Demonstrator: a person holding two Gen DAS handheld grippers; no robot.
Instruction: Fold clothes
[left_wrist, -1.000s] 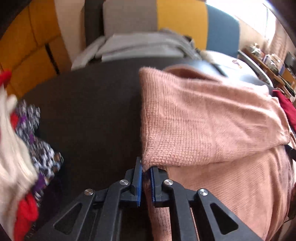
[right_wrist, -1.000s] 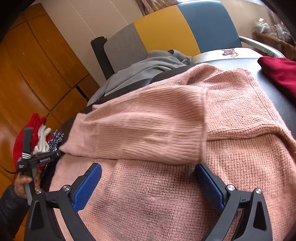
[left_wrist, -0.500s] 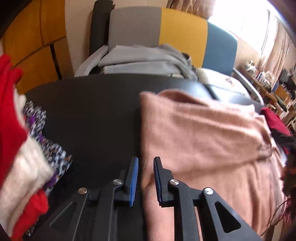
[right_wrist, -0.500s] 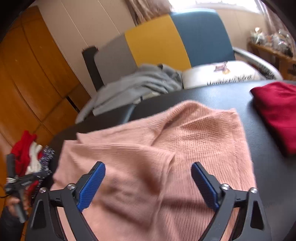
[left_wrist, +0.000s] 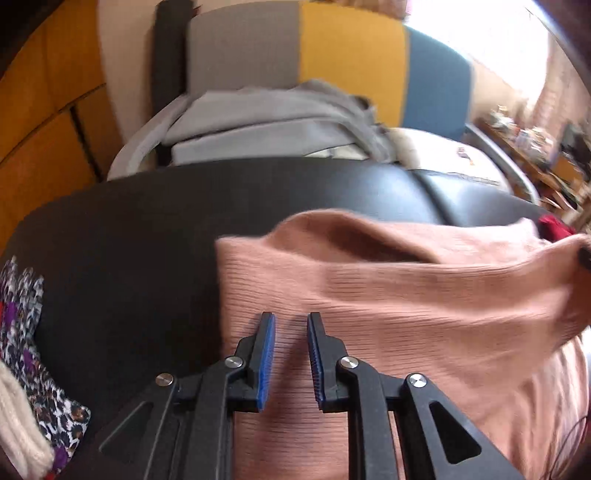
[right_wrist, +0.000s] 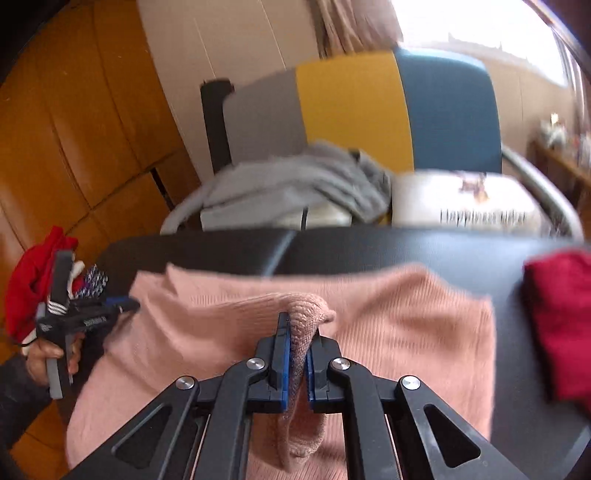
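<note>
Pink sweater (right_wrist: 388, 325) fold pinched in right gripper (right_wrist: 297, 332) jaws, left gripper (left_wrist: 290, 321) jaws parted above it

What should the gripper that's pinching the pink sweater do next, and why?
Probably carry that pinched fold across the pink sweater and lay it flat. The right gripper is shut on a bunched edge raised off the dark table, while the left gripper is open, holding nothing.

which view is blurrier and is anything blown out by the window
Both smear with motion. Left wrist view: the pink sweater streaks, the left claw stays sharp, and the top-right window is blown out. Right wrist view: cushion lettering is unreadable, with window glare at top right.
</note>
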